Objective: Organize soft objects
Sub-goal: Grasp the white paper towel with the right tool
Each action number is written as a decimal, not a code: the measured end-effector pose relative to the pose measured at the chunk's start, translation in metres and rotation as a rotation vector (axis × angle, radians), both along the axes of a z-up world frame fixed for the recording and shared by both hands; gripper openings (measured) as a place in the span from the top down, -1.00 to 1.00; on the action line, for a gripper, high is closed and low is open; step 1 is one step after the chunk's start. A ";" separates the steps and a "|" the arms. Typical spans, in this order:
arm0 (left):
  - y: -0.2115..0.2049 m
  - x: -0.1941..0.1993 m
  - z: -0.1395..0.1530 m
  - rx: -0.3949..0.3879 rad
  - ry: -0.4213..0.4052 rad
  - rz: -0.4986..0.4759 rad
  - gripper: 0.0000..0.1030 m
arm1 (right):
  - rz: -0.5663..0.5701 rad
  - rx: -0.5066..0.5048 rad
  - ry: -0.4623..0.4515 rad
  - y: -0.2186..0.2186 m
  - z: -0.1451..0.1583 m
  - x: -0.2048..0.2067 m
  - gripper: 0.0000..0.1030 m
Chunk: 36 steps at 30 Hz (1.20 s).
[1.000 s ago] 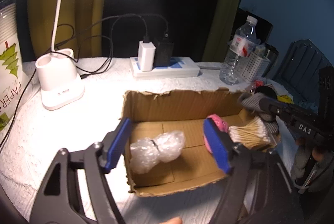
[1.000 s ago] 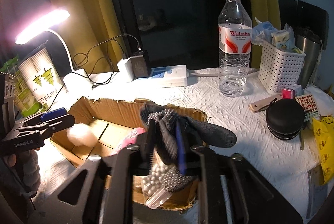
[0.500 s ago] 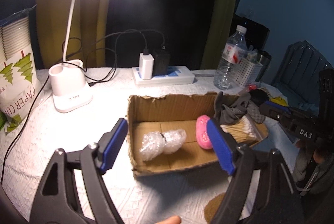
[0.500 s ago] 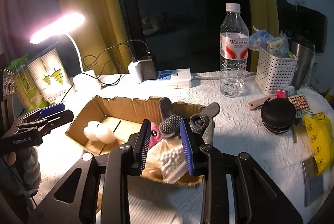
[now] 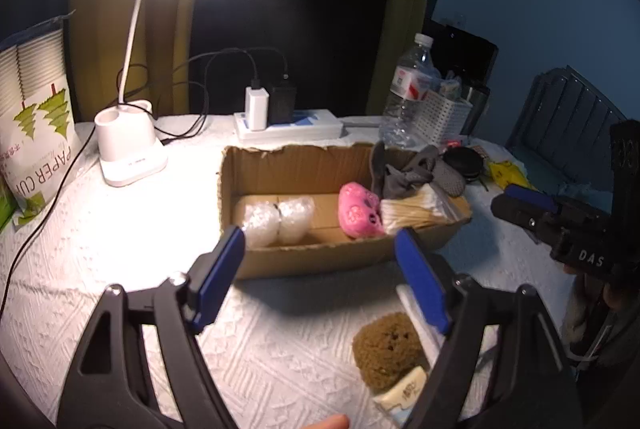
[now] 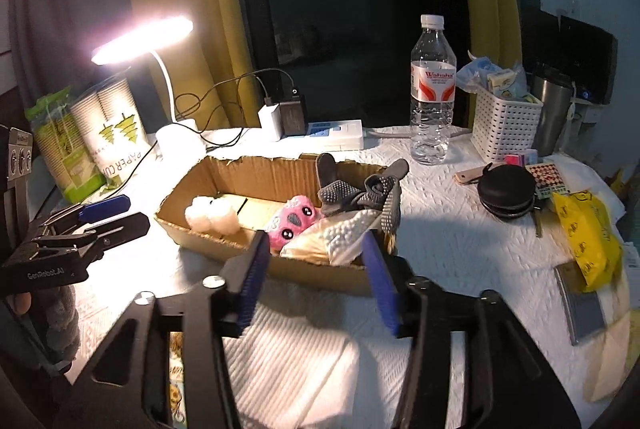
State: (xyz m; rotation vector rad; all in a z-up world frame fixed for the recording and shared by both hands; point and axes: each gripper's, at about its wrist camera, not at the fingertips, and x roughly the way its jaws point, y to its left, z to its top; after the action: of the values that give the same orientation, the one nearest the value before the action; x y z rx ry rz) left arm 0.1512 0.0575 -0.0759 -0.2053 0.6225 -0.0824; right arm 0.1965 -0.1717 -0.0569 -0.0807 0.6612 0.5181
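An open cardboard box (image 5: 304, 261) (image 6: 280, 171) lies on the white table. In it are a bubble-wrap bundle (image 5: 276, 219) (image 6: 212, 215), a pink plush (image 5: 359, 209) (image 6: 290, 221), a bag of cotton swabs (image 5: 416, 209) (image 6: 340, 233) and a grey dotted glove (image 5: 408, 175) (image 6: 360, 189) draped over the right end. My left gripper (image 5: 320, 279) is open and empty in front of the box. My right gripper (image 6: 316, 281) is open and empty at the box's near right side. A brown sponge (image 5: 386, 347) lies in front of the box.
A lit desk lamp (image 5: 132, 157), a paper-cup pack (image 5: 36, 121), a power strip (image 5: 288, 125), a water bottle (image 6: 432, 93), a white basket (image 6: 506, 121), a black round case (image 6: 506, 189) and a yellow bag (image 6: 588, 233) surround the box. A folded white cloth (image 6: 296, 361) lies below my right gripper.
My right gripper let go of the grey glove, which now lies over the box's right end, then opened wide and drew back. My left gripper also backed away from the box.
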 end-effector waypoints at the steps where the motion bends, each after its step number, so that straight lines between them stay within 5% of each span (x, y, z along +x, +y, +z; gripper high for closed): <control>1: -0.001 -0.004 0.000 -0.003 -0.001 -0.004 -0.54 | -0.001 -0.004 -0.001 -0.001 0.001 -0.004 -0.08; 26: 0.005 -0.067 -0.046 -0.044 0.076 0.033 -0.54 | 0.174 -0.065 0.188 0.058 -0.069 -0.074 -0.10; 28: 0.007 -0.069 -0.049 -0.045 0.083 0.039 -0.54 | 0.178 -0.066 0.199 0.060 -0.074 -0.074 0.19; 30: 0.008 -0.071 -0.051 -0.045 0.090 0.043 -0.54 | 0.180 -0.075 0.205 0.060 -0.077 -0.073 0.72; 36: 0.000 -0.069 -0.049 -0.033 0.094 0.030 -0.54 | 0.161 -0.051 0.162 0.043 -0.064 -0.071 0.81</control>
State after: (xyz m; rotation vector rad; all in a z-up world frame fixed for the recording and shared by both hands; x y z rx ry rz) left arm 0.0825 0.0575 -0.1251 -0.2519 0.7120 -0.0543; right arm 0.1254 -0.1285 -0.1212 -0.1417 0.8309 0.6676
